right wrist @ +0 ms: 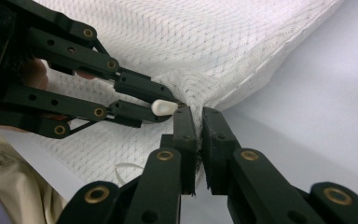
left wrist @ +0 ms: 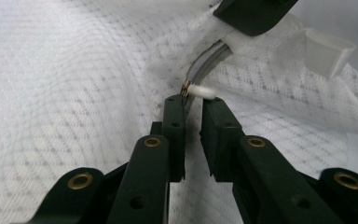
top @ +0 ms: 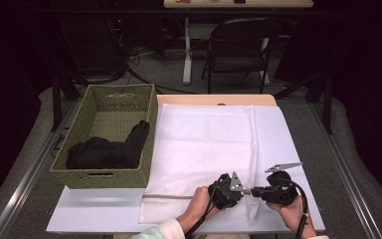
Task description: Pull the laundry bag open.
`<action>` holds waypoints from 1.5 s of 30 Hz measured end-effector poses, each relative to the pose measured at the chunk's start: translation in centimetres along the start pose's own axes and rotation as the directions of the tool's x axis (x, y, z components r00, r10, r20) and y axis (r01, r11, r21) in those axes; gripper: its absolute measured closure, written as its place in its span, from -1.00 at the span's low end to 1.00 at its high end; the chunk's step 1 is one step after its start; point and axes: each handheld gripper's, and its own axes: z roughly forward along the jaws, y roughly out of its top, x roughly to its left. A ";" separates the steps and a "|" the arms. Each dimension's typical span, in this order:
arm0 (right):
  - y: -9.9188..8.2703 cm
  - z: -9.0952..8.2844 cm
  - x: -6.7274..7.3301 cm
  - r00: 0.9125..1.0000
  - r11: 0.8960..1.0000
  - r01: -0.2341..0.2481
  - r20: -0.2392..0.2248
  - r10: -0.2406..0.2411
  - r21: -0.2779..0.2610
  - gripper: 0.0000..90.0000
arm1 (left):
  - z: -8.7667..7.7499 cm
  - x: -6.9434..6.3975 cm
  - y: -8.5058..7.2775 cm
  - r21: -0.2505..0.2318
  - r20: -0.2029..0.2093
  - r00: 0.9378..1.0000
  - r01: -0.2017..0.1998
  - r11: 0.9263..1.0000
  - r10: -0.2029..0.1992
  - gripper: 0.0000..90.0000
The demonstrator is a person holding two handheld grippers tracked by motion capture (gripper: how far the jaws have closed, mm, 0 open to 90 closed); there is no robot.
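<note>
Mesh bag (top: 204,149) corner pinched by right gripper (right wrist: 198,116); left gripper (left wrist: 193,100) at zipper pull (left wrist: 200,91).

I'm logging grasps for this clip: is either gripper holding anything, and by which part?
The right gripper pinches the white mesh laundry bag at its near corner. The left gripper meets the white zipper pull; whether it's clamped cannot be told.

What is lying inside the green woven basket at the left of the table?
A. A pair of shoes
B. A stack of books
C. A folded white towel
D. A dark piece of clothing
D: in the high view the green woven basket holds a crumpled black garment, while the white mesh bag lies outside it on the table, where both claws work at its zipper corner.
</note>
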 end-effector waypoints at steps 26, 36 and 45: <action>0.1 -0.1 0.3 0.999 0.999 0.037 0.008 -0.037 -0.005 0.89 | -0.5 0.2 0.8 0.071 0.043 0.998 0.031 0.997 -0.035 0.55; 0.1 -0.3 0.6 0.998 0.997 0.066 0.007 -0.066 -0.028 0.89 | 0.0 1.3 1.7 0.099 0.045 0.998 0.035 0.994 -0.039 0.57; 0.1 -0.4 0.6 0.998 0.997 0.065 0.012 -0.064 -0.042 0.89 | 0.1 0.2 1.7 0.097 0.027 0.999 -0.019 0.995 0.017 0.72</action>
